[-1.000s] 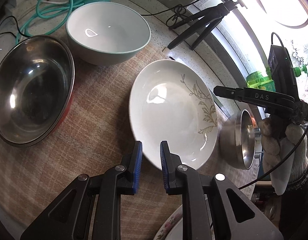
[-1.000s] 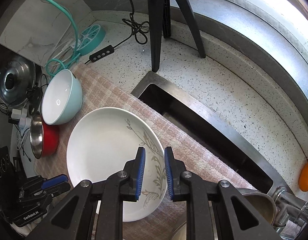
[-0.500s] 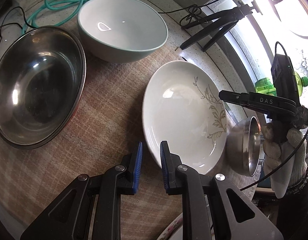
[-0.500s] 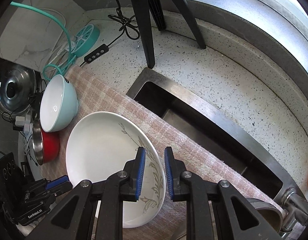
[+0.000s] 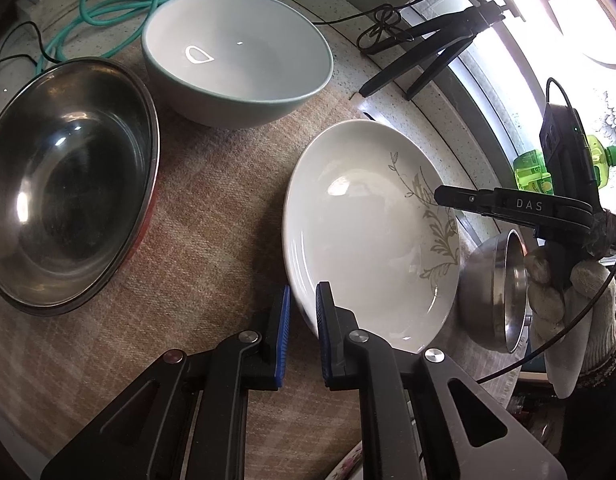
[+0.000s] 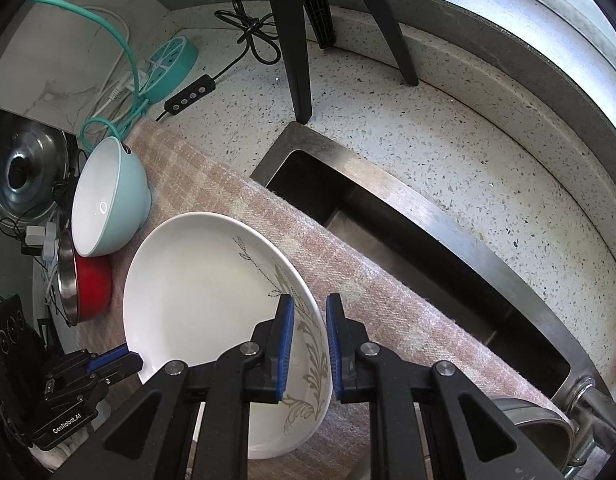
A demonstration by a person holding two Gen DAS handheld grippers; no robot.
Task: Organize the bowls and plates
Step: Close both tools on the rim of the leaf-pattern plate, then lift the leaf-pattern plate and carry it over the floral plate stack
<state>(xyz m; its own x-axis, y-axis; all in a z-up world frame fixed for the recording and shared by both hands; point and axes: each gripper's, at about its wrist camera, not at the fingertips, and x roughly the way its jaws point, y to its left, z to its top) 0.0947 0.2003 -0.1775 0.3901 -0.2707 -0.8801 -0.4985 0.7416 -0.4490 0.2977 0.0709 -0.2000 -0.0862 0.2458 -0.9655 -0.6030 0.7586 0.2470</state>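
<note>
The left claw [image 5: 301, 320] points steeply down at the near edge of the white plate [image 5: 360, 232] with the leaf pattern. Its blue pads are nearly together with the plate's rim between them, one pad outside the rim and the other over the inner slope, so it is clamped on the plate. On the opposite side the right claw [image 6: 310, 332], held in a gloved hand [image 5: 564, 292], straddles the patterned part of the rim. Its jaws have just been closing, the rim stands between the pads, and they look pressed on it. The plate lies on a pink checked cloth [image 5: 211, 208] spread over the desk [image 6: 448, 140], between the two claws, and the side in the right claw looks a little raised. Just beside the plate, close to the gloved hand, a small steel bowl [image 5: 488, 292] stands tipped on its side. Across the cloth from it sits a wide steel bowl [image 5: 63, 184] with a red outer wall, upright and well apart from the plate. Beyond that, a pale green bowl [image 5: 235, 52] with a white inside stands upright next to the steel one; whether the two touch I cannot tell. Past the cloth's far edge the steel sink [image 6: 408, 248] is sunk into the speckled desk. Farther back stand black tripod legs [image 6: 295, 40], a teal power strip [image 6: 171, 60] with coiled cable, and a green bottle [image 5: 532, 168] by the window.
</note>
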